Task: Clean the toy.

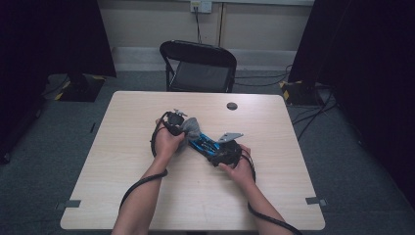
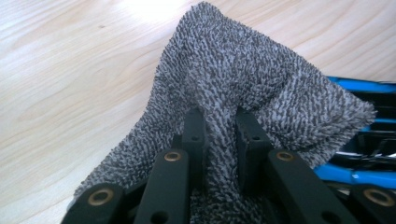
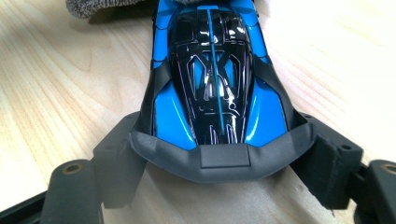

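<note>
A blue and black toy car lies on the wooden table near its middle. My right gripper is shut on one end of it; in the right gripper view the jaws clamp the car from both sides at its dark bumper. My left gripper is shut on a grey terry cloth. In the left gripper view the cloth is bunched up between the jaws and drapes down onto the far end of the car. An edge of the cloth rests over the car's far end.
A black folding chair stands behind the table's far edge. A small dark round disc lies on the table at the back right. Dark curtains hang at both sides, and cables run across the floor at right.
</note>
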{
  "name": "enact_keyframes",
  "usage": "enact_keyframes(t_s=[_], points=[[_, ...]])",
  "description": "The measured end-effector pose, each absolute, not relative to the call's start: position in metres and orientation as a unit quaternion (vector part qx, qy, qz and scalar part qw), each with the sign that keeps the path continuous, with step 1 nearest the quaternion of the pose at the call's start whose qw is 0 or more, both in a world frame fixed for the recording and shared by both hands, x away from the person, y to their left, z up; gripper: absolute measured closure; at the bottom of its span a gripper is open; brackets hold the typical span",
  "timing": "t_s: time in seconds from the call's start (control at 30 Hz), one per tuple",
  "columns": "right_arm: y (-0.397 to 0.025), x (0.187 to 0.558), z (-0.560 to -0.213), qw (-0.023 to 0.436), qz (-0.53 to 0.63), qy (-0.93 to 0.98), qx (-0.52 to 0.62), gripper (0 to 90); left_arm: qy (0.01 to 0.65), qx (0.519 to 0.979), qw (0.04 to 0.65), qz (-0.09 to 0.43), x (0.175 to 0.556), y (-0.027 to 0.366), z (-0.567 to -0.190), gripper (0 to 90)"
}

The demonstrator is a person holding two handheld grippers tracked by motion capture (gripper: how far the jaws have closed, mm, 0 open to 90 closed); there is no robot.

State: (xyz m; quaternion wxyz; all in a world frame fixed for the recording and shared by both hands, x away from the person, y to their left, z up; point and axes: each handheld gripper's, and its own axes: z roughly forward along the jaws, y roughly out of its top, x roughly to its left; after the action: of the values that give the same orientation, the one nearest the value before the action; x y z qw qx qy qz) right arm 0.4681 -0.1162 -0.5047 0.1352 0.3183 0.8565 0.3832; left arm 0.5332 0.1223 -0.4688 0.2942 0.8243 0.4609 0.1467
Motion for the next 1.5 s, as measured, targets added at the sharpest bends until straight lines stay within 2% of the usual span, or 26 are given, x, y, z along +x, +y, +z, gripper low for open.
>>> enact_keyframes(t_s=[0.57,0.9,1.33,1.4,1.5], points=[[-0.116,0.468,-0.505,0.135,0.383,0.857,0.318,24.5,0.487,0.812,0.285,0.148,0.534,0.145,-0.474,76.7],[-0.116,0.468,-0.504,0.134,0.382,0.857,0.318,24.4,0.495,0.812,0.272,0.145,0.524,0.174,-0.473,76.4],[-0.117,0.469,-0.504,0.133,0.381,0.86,0.313,24.1,0.465,0.829,0.27,0.157,0.499,0.18,-0.476,75.4],[-0.118,0.469,-0.504,0.131,0.381,0.86,0.312,22.9,0.464,0.827,0.275,0.158,0.496,0.18,-0.477,75.3],[-0.118,0.47,-0.505,0.121,0.381,0.866,0.3,16.4,0.459,0.83,0.276,0.159,0.493,0.182,-0.478,75.2]])
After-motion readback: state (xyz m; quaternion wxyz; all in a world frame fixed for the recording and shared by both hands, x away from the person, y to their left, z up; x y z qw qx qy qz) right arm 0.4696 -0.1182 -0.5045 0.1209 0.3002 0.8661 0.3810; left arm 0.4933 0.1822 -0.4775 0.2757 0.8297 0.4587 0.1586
